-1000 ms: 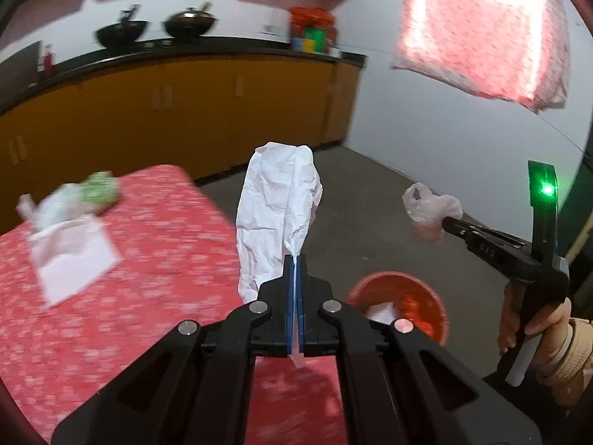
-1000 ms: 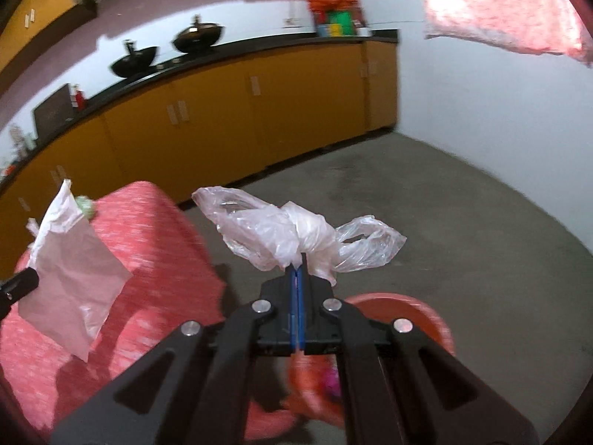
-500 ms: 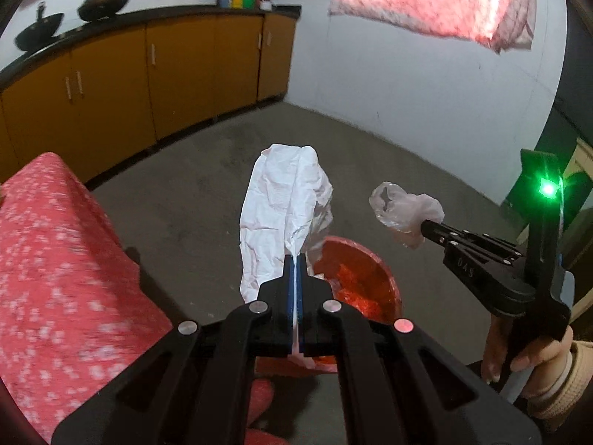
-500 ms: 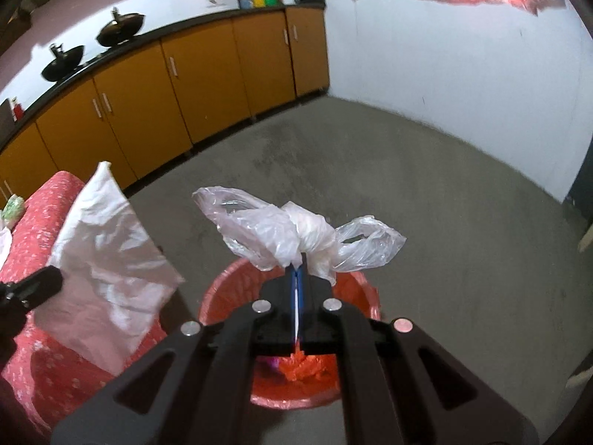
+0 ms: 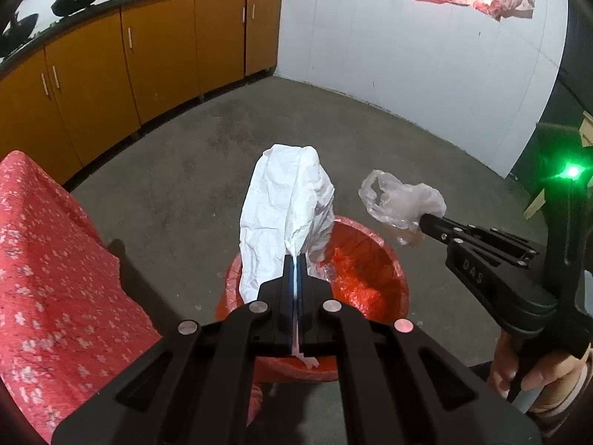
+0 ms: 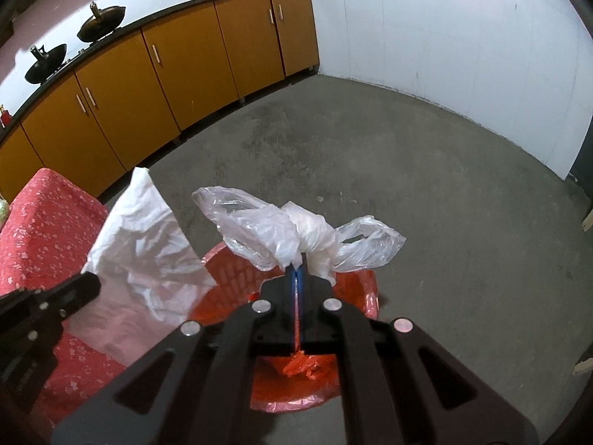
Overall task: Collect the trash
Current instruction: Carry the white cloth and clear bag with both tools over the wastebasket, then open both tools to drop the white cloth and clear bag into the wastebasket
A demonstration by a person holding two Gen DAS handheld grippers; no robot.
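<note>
My left gripper (image 5: 295, 259) is shut on a crumpled white paper sheet (image 5: 285, 215) and holds it above the near rim of a red bin (image 5: 374, 282) lined with a red bag. The paper also shows in the right wrist view (image 6: 144, 237). My right gripper (image 6: 296, 267) is shut on a clear plastic bag (image 6: 296, 230) and holds it above the same red bin (image 6: 229, 285). In the left wrist view the right gripper (image 5: 426, 222) and its plastic bag (image 5: 400, 200) hang to the right of the bin.
A table with a red flowered cloth (image 5: 48, 278) stands left of the bin. Orange cabinets (image 5: 159, 48) with woks on the counter line the far wall. A white wall (image 5: 407, 55) is behind. The floor (image 6: 407, 170) is grey concrete.
Both grippers have swung right from over the table to above the red bin, each still holding its trash. The table has slid to the left edge of both views.
</note>
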